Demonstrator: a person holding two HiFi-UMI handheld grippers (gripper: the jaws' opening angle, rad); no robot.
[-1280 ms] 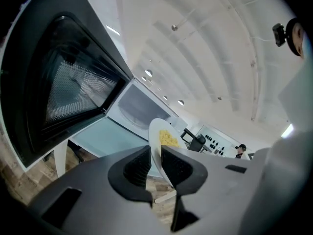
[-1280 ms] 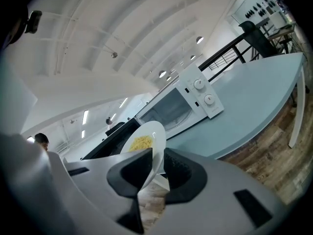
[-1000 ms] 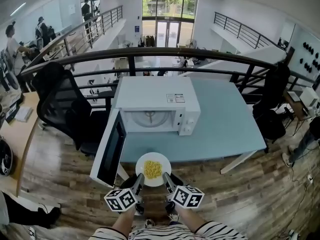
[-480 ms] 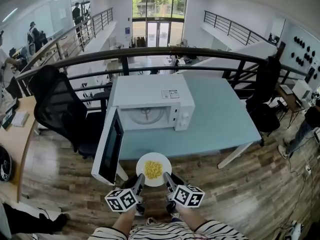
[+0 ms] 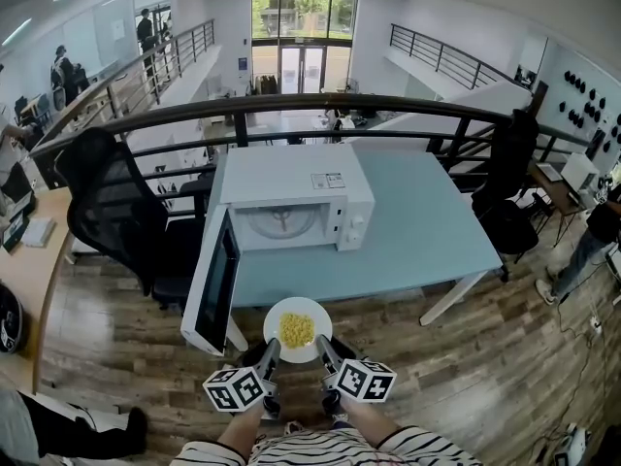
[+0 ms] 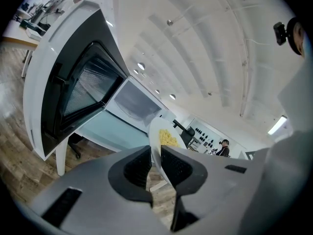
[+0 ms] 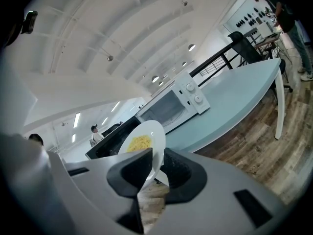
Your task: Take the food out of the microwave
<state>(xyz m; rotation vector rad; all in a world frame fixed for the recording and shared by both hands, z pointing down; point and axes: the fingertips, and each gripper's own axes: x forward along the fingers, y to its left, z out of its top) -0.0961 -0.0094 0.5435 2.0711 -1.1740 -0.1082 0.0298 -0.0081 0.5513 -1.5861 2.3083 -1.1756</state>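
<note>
A white plate [image 5: 276, 320] with a heap of yellow food [image 5: 296, 330] was out of the microwave [image 5: 291, 184] and held in the air between the two tongs, in front of the near edge of the desk [image 5: 427, 226] and over the wooden floor [image 5: 116, 343]. The food sat in the middle of the plate; it might have been noodles or corn, but the head view was too small to say which.

The left tongs [image 5: 269, 355] were closed on the plate's near-left rim, and the left gripper view showed the thin rim pinched between the two dark pads. The right tongs [image 5: 323, 350] were closed on the near-right rim in the same way, with the rim running between their pads in the right gripper view. The plate looked about level from the head view.

The microwave stood on the left part of the pale blue desk. Its door [image 5: 215, 284] hung wide open to the left, reaching out past the desk's edge, near the plate but not touching it. The round turntable [image 5: 281, 223] showed inside the oven. A black office chair [image 5: 107, 212] stood to the left of the desk, and a dark railing [image 5: 291, 105] curved behind it.
</note>
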